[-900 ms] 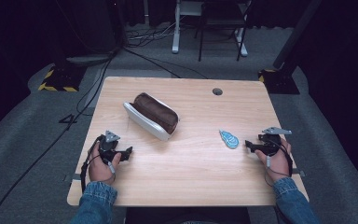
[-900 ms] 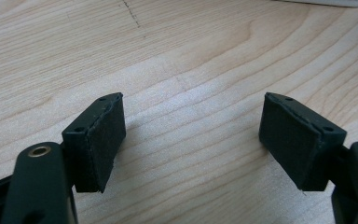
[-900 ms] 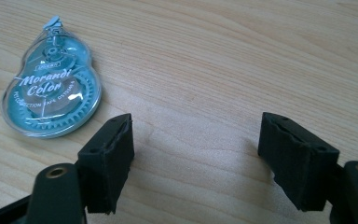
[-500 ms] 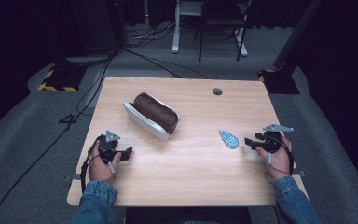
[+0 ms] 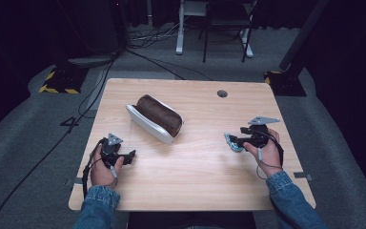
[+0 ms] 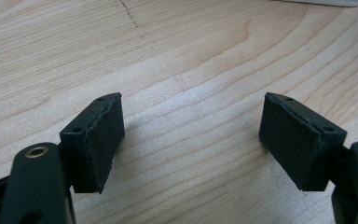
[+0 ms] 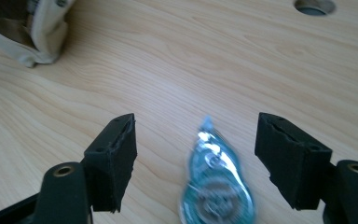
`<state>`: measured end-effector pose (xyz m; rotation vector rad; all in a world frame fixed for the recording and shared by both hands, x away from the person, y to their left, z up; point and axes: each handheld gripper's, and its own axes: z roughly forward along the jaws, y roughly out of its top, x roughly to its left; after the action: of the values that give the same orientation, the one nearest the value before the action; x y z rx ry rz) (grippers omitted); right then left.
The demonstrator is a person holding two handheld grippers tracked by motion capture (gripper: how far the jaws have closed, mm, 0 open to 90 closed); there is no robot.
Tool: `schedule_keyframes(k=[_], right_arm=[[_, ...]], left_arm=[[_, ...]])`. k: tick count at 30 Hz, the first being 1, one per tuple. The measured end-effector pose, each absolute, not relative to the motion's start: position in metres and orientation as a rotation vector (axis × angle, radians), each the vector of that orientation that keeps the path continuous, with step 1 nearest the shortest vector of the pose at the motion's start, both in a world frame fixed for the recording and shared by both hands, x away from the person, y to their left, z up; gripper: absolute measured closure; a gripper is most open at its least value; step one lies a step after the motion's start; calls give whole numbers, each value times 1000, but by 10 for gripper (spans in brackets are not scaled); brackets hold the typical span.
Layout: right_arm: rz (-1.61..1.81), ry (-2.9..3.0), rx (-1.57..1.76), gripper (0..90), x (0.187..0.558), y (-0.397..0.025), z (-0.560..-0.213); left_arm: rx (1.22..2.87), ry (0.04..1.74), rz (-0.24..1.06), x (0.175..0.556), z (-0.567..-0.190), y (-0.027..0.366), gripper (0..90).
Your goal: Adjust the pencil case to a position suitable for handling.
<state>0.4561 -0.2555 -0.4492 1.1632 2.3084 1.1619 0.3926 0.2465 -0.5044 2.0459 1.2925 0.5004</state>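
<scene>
From the high view, the right gripper (image 5: 236, 141) sat at the small teal, teardrop-shaped plastic tape dispenser (image 5: 230, 141) on the pale wooden table (image 5: 195, 171); the brown fabric pouch with a cream rim (image 5: 156, 117) lay well apart, and the left gripper (image 5: 124, 157) idled near the front edge.

In the left gripper view its jaws stood spread over bare wood, holding nothing.

In the right gripper view the jaws gaped — released — with the dispenser (image 7: 216, 186) between them, nearer the right pad; the smooth, tapered shell could likely squirt forward if the pads closed on its narrow tip — or be nudged aside by one pad first.
</scene>
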Motion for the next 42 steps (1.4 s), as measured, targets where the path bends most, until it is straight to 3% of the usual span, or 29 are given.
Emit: schedule_keyframes(k=[11,25,42], right_arm=[[1212,2373,1037,226,469,-195,-433],[1232,2419,996,165,485,-153,-434],[1273,2461,1013,162,507,-109,-439]], left_arm=[[2052,1280,502,392,-504,247,224],[2051,1282,495,393,-504,248,217],[2052,1281,494,393,-504,247,217]])
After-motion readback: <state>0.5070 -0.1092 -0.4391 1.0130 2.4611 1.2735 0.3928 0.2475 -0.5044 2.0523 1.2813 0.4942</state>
